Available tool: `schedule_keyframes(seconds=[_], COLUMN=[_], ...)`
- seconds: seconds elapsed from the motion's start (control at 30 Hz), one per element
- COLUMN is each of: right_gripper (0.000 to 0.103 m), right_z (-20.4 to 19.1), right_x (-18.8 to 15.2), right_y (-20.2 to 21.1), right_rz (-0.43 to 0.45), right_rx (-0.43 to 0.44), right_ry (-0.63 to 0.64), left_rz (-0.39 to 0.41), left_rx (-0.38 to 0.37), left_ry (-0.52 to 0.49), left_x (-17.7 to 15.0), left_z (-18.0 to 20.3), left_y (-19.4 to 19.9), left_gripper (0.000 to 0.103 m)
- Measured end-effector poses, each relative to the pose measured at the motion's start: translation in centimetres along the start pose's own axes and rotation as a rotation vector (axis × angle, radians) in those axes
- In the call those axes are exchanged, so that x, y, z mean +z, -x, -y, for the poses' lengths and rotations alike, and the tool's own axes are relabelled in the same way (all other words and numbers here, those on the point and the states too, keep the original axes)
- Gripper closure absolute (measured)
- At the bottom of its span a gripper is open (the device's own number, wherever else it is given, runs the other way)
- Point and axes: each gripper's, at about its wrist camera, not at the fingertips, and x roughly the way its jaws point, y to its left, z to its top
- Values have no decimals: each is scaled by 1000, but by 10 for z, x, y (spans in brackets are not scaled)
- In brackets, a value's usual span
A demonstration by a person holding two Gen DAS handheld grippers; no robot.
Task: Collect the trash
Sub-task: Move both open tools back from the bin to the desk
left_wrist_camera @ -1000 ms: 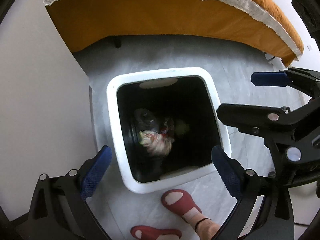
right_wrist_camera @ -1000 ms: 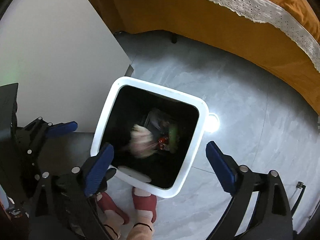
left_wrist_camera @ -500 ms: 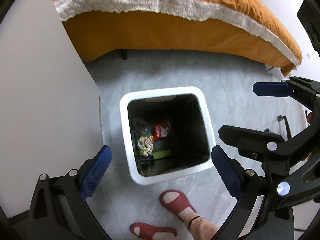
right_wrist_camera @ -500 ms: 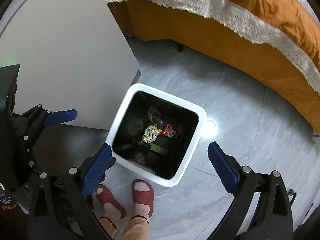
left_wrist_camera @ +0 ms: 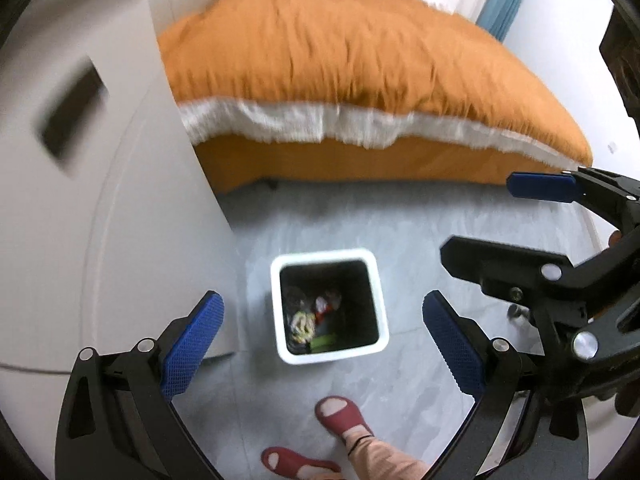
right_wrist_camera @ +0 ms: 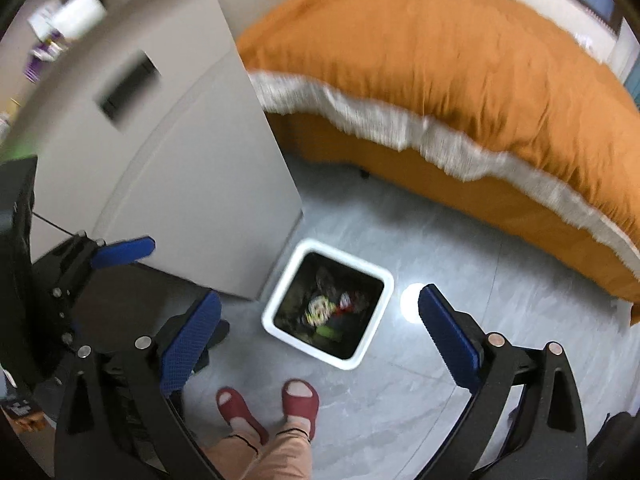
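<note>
A white square trash bin (left_wrist_camera: 276, 312) stands on the grey floor, far below both grippers; it also shows in the right wrist view (right_wrist_camera: 280, 304). Inside lie crumpled wrappers (left_wrist_camera: 304, 322) and other trash, seen in the right wrist view too (right_wrist_camera: 320, 308). My left gripper (left_wrist_camera: 322, 346) is open and empty, high above the bin. My right gripper (right_wrist_camera: 320, 340) is open and empty, also high above it. The right gripper's fingers (left_wrist_camera: 540, 188) show at the right of the left wrist view. The left gripper's finger (right_wrist_camera: 124, 250) shows at the left of the right wrist view.
A grey cabinet (left_wrist_camera: 100, 220) stands left of the bin, also in the right wrist view (right_wrist_camera: 180, 160). A bed with an orange cover (left_wrist_camera: 360, 60) lies behind. The person's feet in red slippers (right_wrist_camera: 300, 396) stand just before the bin. Items (right_wrist_camera: 76, 12) sit on the cabinet top.
Both grippers have risen well away from the bin, which now looks small. The dropped wrapper has settled inside it. The cabinet top and bed have come into view.
</note>
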Motion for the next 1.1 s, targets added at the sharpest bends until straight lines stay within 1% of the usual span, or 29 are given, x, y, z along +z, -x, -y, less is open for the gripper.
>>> schedule_keyframes(seconds=[0.03,0.07,0.13,0.2,0.23,0.4,0.47,0.53,0.63,0.73,0.83,0.93,1.1], right_gripper=[5,5,5,5,5,5,5,5,5,5,5,5,5], right_z=[-7,-12,-28,-41,-52,-89,-108,-130,-159,-199,-232,-263,-303], right_x=[7,10,22,32,39,56,63,67,71,77,80,82,86], right_y=[21,33,65,87,102,141,150,157,160,165,169,170,168], right_rz=[33,52,112,154,186,259,277,291,293,301,314,317,311], right_rx=[13,20,36,47,59,137,169,201,247,299,330,358,391], right_ry=[4,10,39,68,89,149,183,218,253,303,352,394,440], left_rz=[20,55,96,155,171,277,312,323,340,351,366,379,394], left_rx=[10,20,38,71,80,164,209,247,323,377,441,492,563], left_ry=[2,6,9,14,18,69,98,116,162,206,264,302,357], left_x=[4,8,14,18,20,24,19,15,1,-14,-32,-46,-69], left_z=[0,0,-1,-4,-6,-29,-43,-53,-77,-99,-127,-148,-184], left_y=[16,40,68,104,115,180,203,216,242,262,288,308,334], left_gripper=[5,5,5,5,5,5,5,5,5,5,5,5,5])
